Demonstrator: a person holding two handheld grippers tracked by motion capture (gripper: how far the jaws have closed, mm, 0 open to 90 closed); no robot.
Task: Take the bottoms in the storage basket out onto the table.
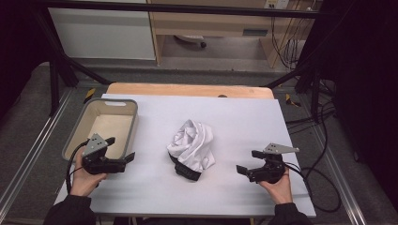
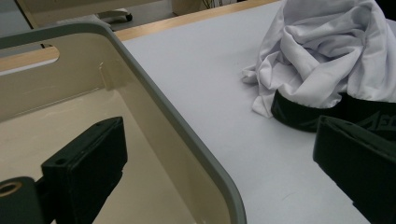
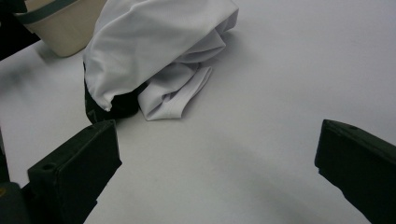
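Cloth [image 1: 191, 145], a crumpled white heap with a black band, is lying mid-table in the high view between the left gripper [image 1: 123, 149] and right gripper [image 1: 247, 161], both sitting with jaws spread and holding nothing, while the bin [image 1: 85, 112] is waiting at far left. Left gripper view is showing 1 jaw hanging over the bin's rim, so that rim is likely blocking a straight reach. Right gripper view is offering clear table up to the cloth; pinching a raised fold there probably works best.
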